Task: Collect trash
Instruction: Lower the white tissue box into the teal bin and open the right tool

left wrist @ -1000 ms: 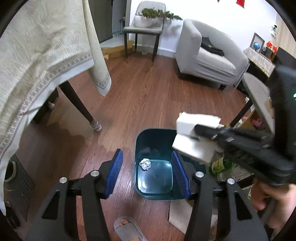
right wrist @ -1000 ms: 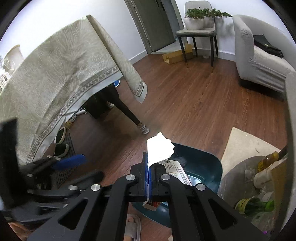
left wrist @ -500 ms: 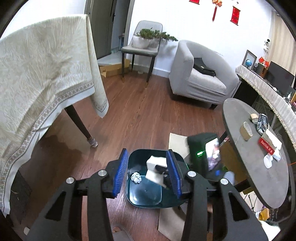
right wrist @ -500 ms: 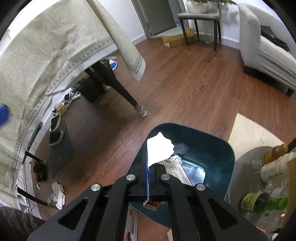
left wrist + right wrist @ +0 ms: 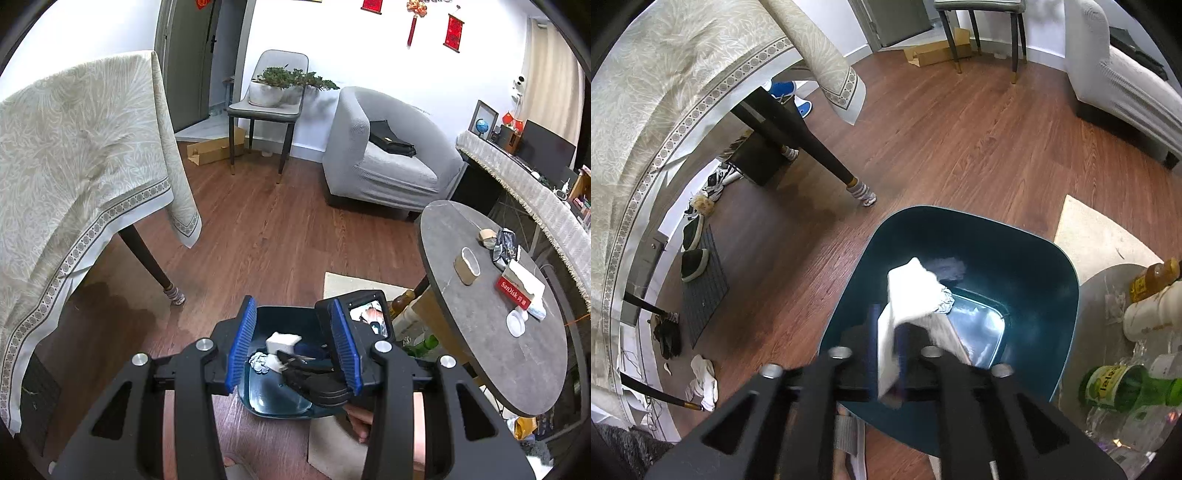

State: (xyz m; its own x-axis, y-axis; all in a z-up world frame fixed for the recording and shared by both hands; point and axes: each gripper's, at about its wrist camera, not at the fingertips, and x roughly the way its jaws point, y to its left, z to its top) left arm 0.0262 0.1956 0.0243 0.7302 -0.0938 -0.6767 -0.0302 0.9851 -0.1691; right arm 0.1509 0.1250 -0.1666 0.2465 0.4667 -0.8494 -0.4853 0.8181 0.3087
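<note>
Drop step: right claw [image 5: 888, 350] inside teal bin [image 5: 1052, 266], jaws just opened, white paper scrap [image 5: 908, 291] loose between them, not yet fallen. Left claw [image 5: 293, 347] parted, empty, above bin. Next: shake scrap free, withdraw, fetch more trash off round surface [image 5: 480, 350].

Floor: reddish-brown wood planks [image 5: 258, 229], a pale mat [image 5: 1100, 236] lying on them.
Walls: white [image 5: 388, 48], hung with red ornaments [image 5: 453, 32]; a dark door [image 5: 188, 62] at the back.
Seating: grey armchair [image 5: 384, 155]; grey chair [image 5: 269, 107] carrying a potted plant [image 5: 280, 79].
Tables: one draped in a beige patterned cloth [image 5: 74, 162]; a round grey one [image 5: 491, 306].
Light: even and bright.
</note>
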